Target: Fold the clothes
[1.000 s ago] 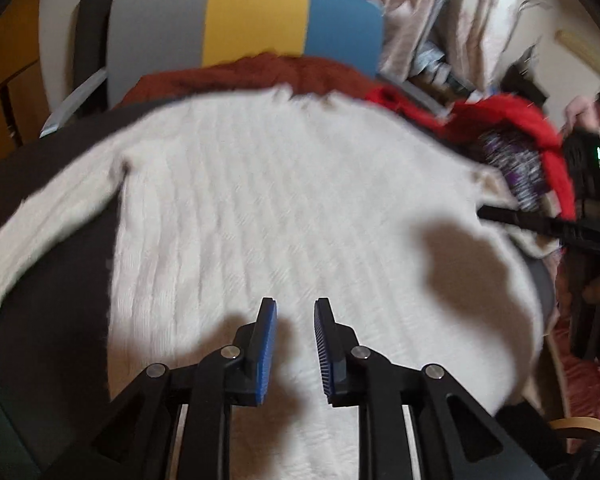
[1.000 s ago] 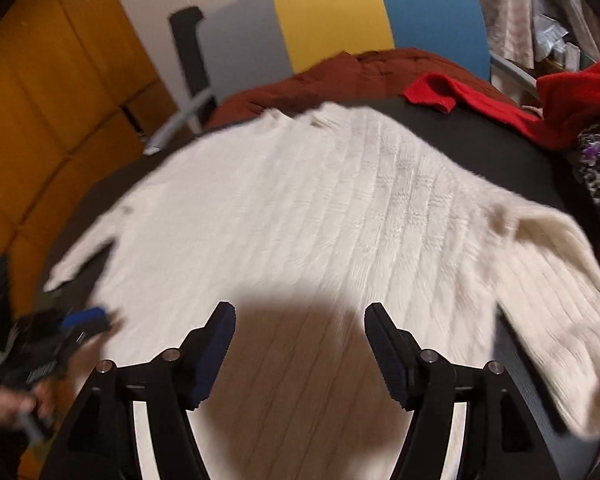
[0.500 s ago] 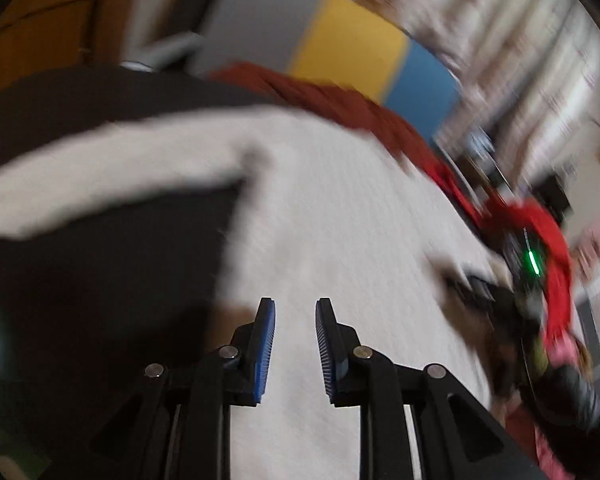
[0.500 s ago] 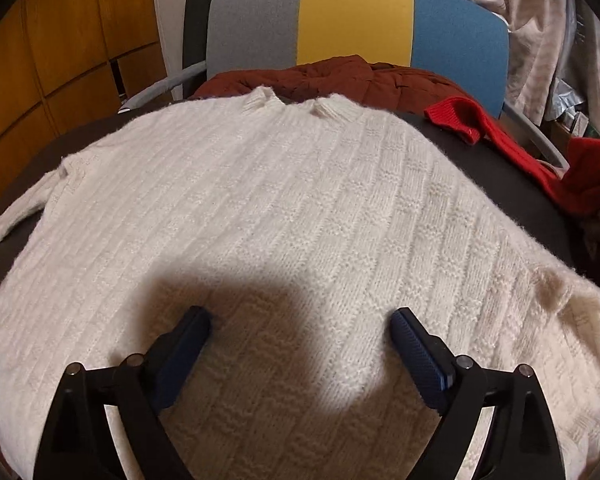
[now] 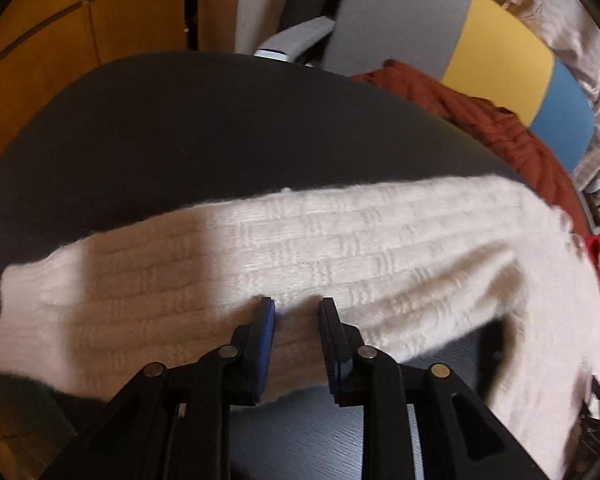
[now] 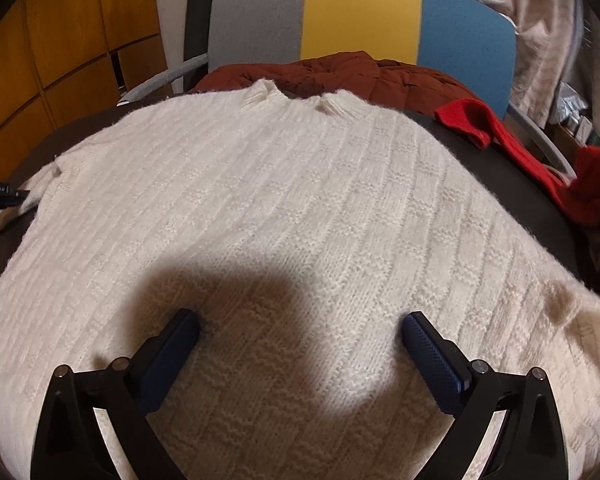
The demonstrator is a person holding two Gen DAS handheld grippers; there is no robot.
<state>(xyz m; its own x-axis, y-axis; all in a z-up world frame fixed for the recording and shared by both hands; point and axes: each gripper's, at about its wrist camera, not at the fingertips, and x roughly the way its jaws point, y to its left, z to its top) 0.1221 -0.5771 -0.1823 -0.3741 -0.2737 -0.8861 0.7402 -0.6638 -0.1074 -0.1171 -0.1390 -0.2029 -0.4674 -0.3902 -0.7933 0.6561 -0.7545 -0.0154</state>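
A cream knitted sweater (image 6: 284, 208) lies flat on a dark table (image 6: 500, 168), collar toward the far edge. Its left sleeve (image 5: 300, 248) stretches out across the table in the left wrist view. My left gripper (image 5: 296, 312) hovers over the sleeve's near edge, jaws a narrow gap apart, nothing between them. My right gripper (image 6: 300, 328) is wide open low over the sweater's lower body, one finger on each side, holding nothing. The left gripper's tip (image 6: 0, 194) shows at the far left of the right wrist view.
A chair (image 6: 360, 20) with grey, yellow and blue back panels stands behind the table, a rust-brown garment (image 6: 340, 72) piled on it. A red garment (image 6: 520, 152) lies on the table's right side. Orange cabinets (image 6: 60, 40) stand at left, curtains (image 6: 548, 20) at right.
My left gripper has swung left from over the sweater's body to over the left sleeve. My right gripper has dropped closer to the sweater's lower body and opened wider.
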